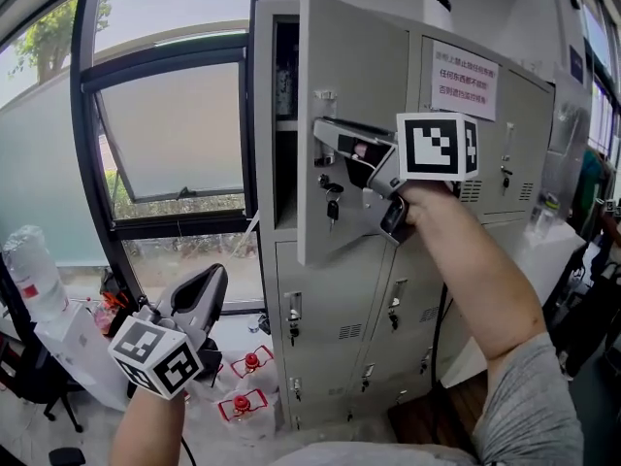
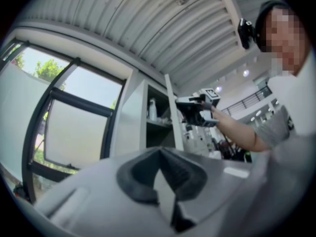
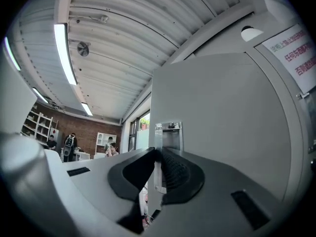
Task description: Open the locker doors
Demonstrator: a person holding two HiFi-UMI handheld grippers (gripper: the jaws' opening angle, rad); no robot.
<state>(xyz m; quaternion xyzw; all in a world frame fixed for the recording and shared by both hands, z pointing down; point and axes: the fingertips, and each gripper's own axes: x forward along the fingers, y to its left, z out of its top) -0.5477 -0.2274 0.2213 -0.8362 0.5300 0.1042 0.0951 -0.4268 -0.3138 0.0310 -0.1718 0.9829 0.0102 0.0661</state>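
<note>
While the pale grey metal door point(image 1: 354, 56) of the upper left locker stands swung partly out from the grey locker bank point(image 1: 485, 221), its thin silvery pull handle point(image 3: 169, 135) is pinched between the fingers of the right gripper point(image 1: 322, 132). The pull is best carried along the door's arc about its hinge, with the clamp firm enough that the handle is not lost. The left gripper point(image 1: 206, 289) is held low, fingers together on nothing, well apart from the lockers.

white notice point(image 1: 463, 79) on the lockers point(image 1: 524, 153) carries red chinese print (too small to read).
</note>
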